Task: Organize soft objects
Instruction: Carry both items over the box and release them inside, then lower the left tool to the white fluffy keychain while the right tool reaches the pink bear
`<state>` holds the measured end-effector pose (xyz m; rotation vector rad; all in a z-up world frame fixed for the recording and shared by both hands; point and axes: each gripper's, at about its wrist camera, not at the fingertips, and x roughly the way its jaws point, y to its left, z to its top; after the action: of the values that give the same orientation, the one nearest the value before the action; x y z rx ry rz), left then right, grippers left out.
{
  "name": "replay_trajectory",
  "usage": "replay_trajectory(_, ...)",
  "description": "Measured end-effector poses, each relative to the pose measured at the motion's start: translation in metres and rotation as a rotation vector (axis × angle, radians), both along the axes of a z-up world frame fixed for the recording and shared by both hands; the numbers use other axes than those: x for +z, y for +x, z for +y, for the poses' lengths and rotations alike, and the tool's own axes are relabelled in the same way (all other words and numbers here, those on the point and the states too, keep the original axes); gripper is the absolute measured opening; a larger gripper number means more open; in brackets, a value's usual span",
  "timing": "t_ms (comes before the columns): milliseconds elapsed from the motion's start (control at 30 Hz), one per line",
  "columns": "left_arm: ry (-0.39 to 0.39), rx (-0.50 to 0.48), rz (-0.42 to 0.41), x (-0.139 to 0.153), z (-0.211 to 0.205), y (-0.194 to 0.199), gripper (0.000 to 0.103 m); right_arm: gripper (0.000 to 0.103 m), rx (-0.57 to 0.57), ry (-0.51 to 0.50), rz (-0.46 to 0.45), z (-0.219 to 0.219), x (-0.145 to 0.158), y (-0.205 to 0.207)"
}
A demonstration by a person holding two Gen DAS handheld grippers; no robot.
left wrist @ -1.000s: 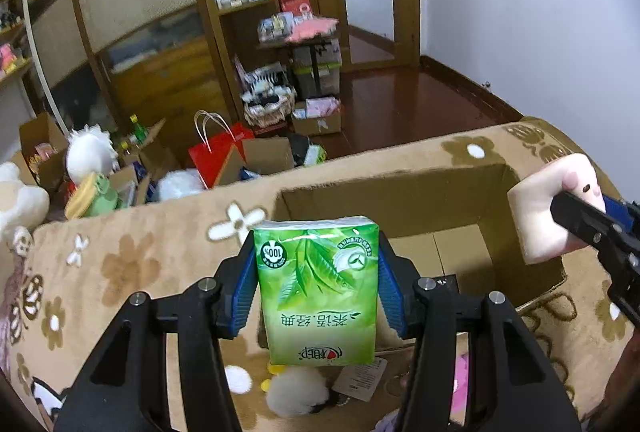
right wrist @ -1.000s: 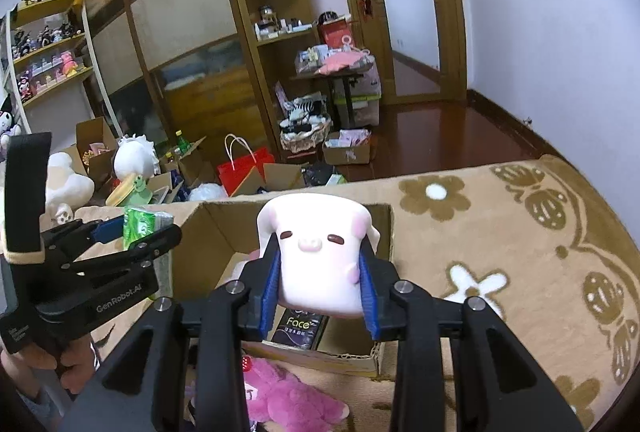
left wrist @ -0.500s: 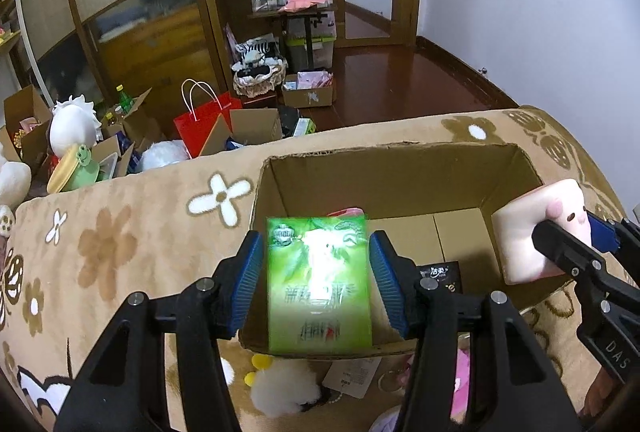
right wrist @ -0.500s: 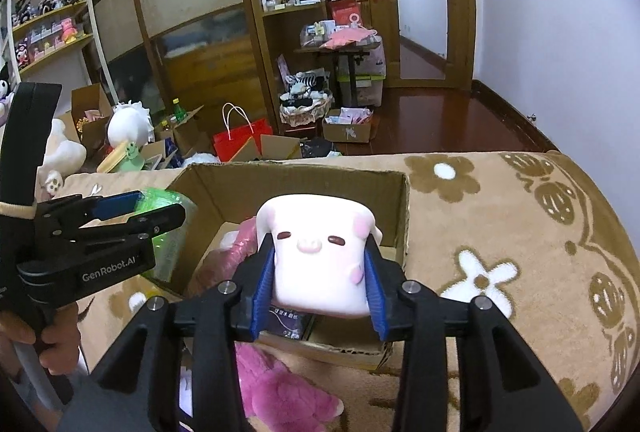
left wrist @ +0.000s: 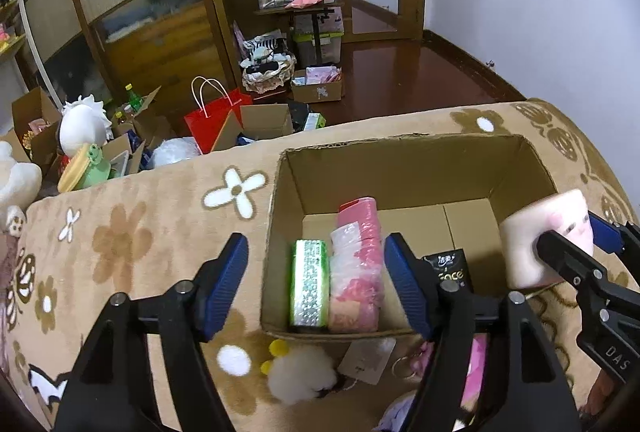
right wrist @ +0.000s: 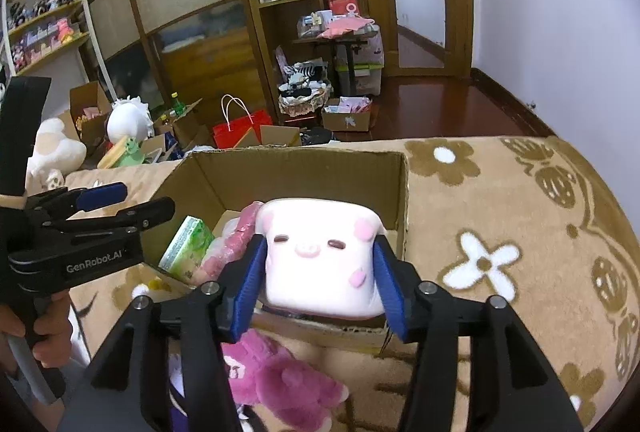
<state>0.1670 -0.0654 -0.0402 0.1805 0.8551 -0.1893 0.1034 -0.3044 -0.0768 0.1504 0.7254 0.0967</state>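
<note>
An open cardboard box [left wrist: 404, 167] [right wrist: 304, 167] stands on the flowered brown cover. Inside it a green tissue pack [left wrist: 309, 282] [right wrist: 187, 248] stands on edge next to a pink wrapped pack [left wrist: 356, 272] and a black packet [left wrist: 450, 268]. My left gripper [left wrist: 316, 272] is open and empty above the box's near left corner. My right gripper [right wrist: 318, 272] is shut on a white pig-face plush cube [right wrist: 320, 256], held over the box's near right edge; the cube also shows in the left wrist view [left wrist: 548, 238].
A pink plush toy [right wrist: 276, 384] and a white fluffy toy with yellow bits [left wrist: 300, 376] lie in front of the box with a paper tag [left wrist: 368, 358]. Beyond the cover's far edge are a red bag [left wrist: 216, 119], boxes, plush toys and shelves.
My left gripper opened and let go of the green tissue pack, which now stands inside the box. My right gripper with the pig cube moved closer over the box.
</note>
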Motion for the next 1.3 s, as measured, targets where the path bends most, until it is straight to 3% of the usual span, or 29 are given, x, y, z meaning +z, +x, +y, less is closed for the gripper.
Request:
replay_trajectory(167,-0.001,-0.002,0.015,0.006,0.006,-0.005,0.079,0.086,-0.02,0.027,-0.009,-0.002,0.008,-0.011)
replay_trajectory(367,0.01,0.002,0.015,0.016,0.012,-0.022,0.093,0.102,-0.016,0.036,-0.017,0.0,0.019,-0.029)
replay_trajectory(800,-0.003,0.025,0.118,0.005,0.029,-0.046,0.1,0.103,0.031,-0.025,0.028,0.023,0.01,-0.053)
replay_trajectory(1100,0.016,0.067,0.259,-0.033,0.038,-0.031,0.1,0.103,0.053,-0.072,0.077,0.031,-0.018,-0.047)
replay_trajectory(1300,0.031,0.086,0.308,-0.054,0.037,-0.021,0.1,0.103,0.066,-0.072,0.106,0.039,-0.032,-0.038)
